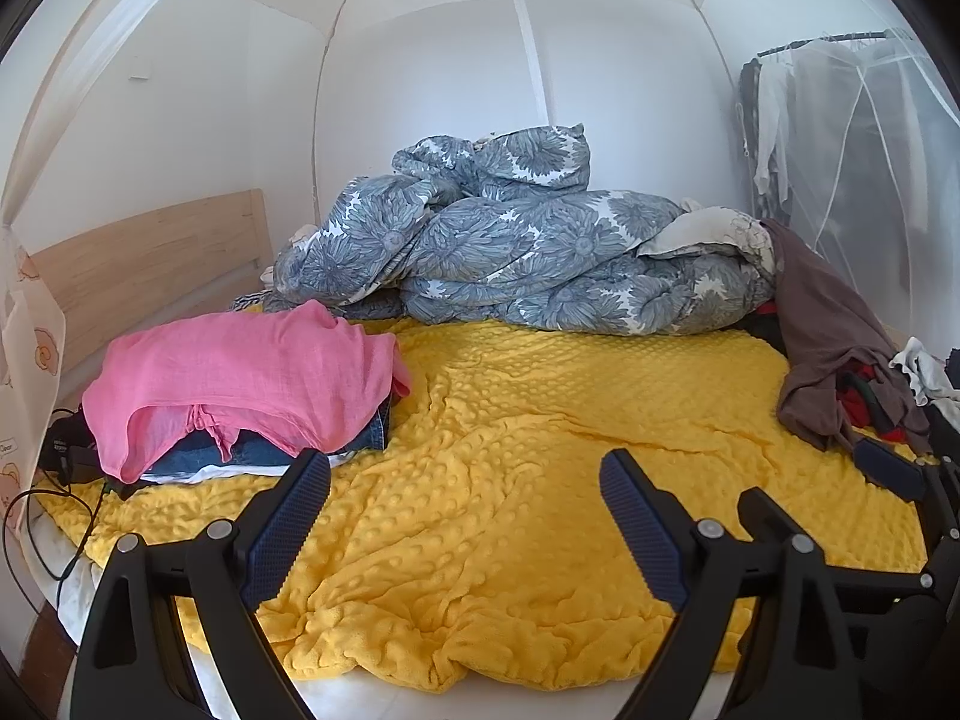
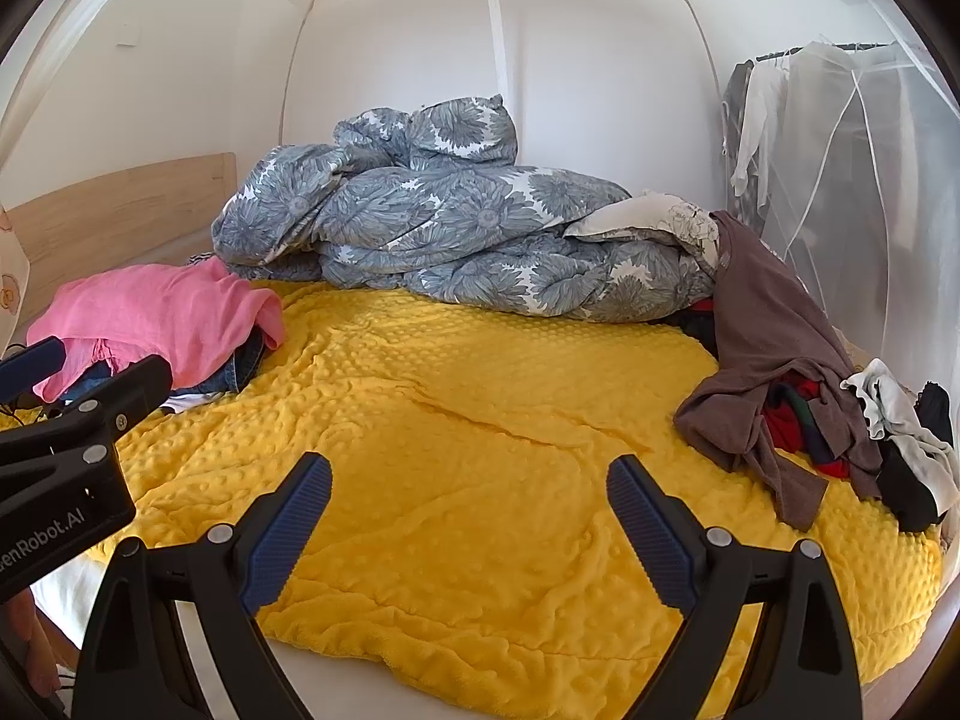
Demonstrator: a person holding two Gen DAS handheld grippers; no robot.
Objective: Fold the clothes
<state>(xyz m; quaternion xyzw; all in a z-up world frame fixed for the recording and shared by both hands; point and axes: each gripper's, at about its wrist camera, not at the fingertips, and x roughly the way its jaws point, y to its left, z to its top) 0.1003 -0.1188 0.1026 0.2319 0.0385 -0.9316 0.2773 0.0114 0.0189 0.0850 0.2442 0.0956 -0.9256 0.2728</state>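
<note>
A pink garment [image 1: 240,372] [image 2: 156,312] lies on top of a stack with blue jeans [image 1: 264,450] at the left of the bed. A loose heap with a brown garment [image 1: 834,336] [image 2: 762,336], red and white pieces sits at the right edge. My left gripper [image 1: 465,480] hangs open over the yellow blanket [image 1: 540,480], holding nothing. My right gripper [image 2: 468,483] is open too, above the same blanket [image 2: 450,450]. The right gripper's body shows at the right edge of the left wrist view, and the left gripper's body at the left edge of the right wrist view.
A crumpled blue floral duvet [image 1: 510,246] [image 2: 432,222] fills the back of the bed. A wooden headboard [image 1: 144,264] stands at the left, with black cables [image 1: 60,480] beside the stack. White netting surrounds the bed; a clothes rail [image 2: 828,120] stands behind it at right.
</note>
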